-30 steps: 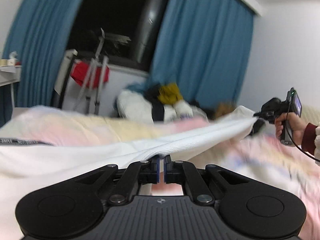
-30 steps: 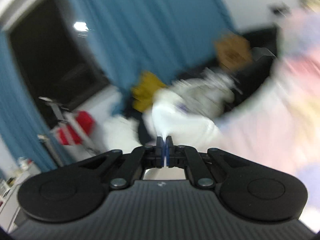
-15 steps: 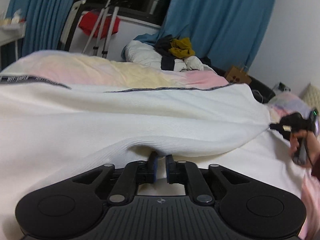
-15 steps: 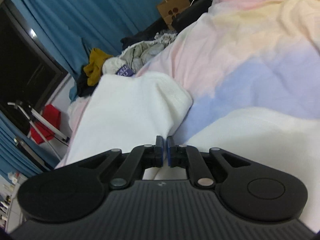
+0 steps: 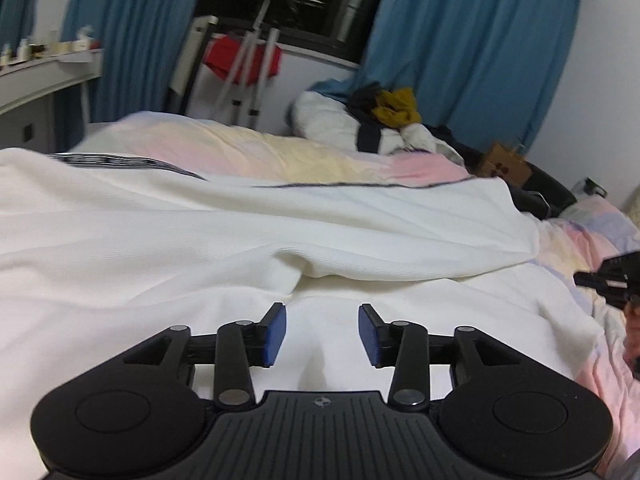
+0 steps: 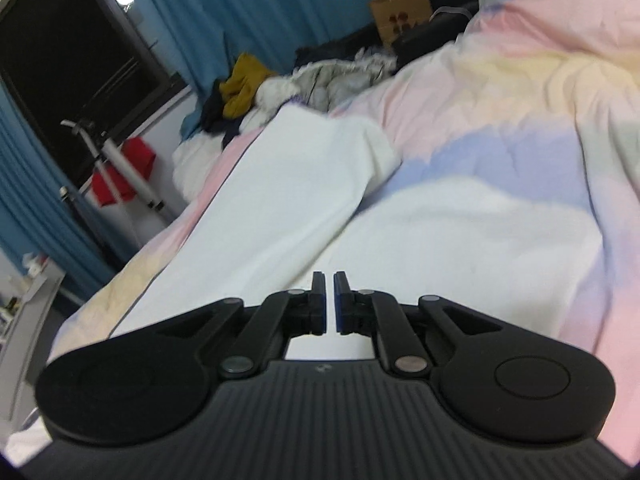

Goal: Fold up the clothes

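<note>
The white garment lies spread across the pastel bedcover, one layer folded over. The left gripper hovers above it, its jaws opening with nothing between them. The right gripper looks clenched, seemingly empty, though its tips blur against white cloth.

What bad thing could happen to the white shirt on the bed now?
1. The left claw is opening with no cloth between its pads, so the folded flap of the white shirt might slump or crease.
2. The right claw is shut just above the shirt and could snag it, spoiling the fold.
</note>
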The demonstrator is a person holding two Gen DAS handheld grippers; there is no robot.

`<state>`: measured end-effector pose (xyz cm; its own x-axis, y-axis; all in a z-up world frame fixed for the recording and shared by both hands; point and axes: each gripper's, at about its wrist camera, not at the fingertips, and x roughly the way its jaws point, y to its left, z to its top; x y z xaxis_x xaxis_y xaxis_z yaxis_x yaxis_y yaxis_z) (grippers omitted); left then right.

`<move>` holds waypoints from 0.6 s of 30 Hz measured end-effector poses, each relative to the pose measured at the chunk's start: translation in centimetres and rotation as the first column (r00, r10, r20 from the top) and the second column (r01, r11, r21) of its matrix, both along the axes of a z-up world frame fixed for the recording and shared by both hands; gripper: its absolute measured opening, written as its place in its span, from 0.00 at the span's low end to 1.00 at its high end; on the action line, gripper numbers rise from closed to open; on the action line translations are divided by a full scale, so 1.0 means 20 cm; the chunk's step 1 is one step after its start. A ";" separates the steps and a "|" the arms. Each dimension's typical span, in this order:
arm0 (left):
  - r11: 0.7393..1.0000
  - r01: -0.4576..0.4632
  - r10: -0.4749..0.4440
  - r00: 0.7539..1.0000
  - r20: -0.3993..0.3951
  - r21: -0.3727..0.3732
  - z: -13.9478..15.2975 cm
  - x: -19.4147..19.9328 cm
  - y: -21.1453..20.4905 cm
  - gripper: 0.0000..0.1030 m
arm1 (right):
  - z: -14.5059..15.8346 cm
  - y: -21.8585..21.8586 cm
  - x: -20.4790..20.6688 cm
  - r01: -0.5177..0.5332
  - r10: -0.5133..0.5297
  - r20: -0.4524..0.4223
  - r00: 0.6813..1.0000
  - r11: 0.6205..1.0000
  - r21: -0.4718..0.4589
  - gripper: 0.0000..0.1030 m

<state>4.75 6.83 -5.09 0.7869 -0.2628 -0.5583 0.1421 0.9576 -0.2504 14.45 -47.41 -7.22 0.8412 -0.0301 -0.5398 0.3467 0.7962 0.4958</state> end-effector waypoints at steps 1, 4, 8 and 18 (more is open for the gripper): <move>1.000 -0.027 0.027 1.000 -0.002 -0.007 0.02 -0.04 0.03 0.48 | 0.01 0.01 -0.03 -0.011 0.011 0.004 1.000 1.000 0.001 0.08; 0.992 -0.122 0.121 0.992 -0.021 -0.043 0.08 -0.17 0.13 0.54 | 0.04 0.04 -0.11 -0.033 0.033 0.022 0.999 0.999 -0.008 0.08; 0.961 -0.247 0.239 0.968 -0.074 -0.121 0.16 -0.34 0.32 0.58 | 0.04 0.02 -0.13 -0.040 0.040 0.012 0.999 0.999 -0.007 0.08; 0.774 -0.579 0.507 0.810 -0.295 -0.257 0.24 -0.64 0.83 0.76 | 0.01 -0.04 -0.13 -0.037 0.036 0.008 0.999 0.998 0.060 0.08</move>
<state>-8.11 23.40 -0.27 0.7344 -0.0155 -0.6786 -0.4639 0.7184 -0.5184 11.92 -48.18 -7.08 0.8448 0.0330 -0.5340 0.3144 0.7770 0.5454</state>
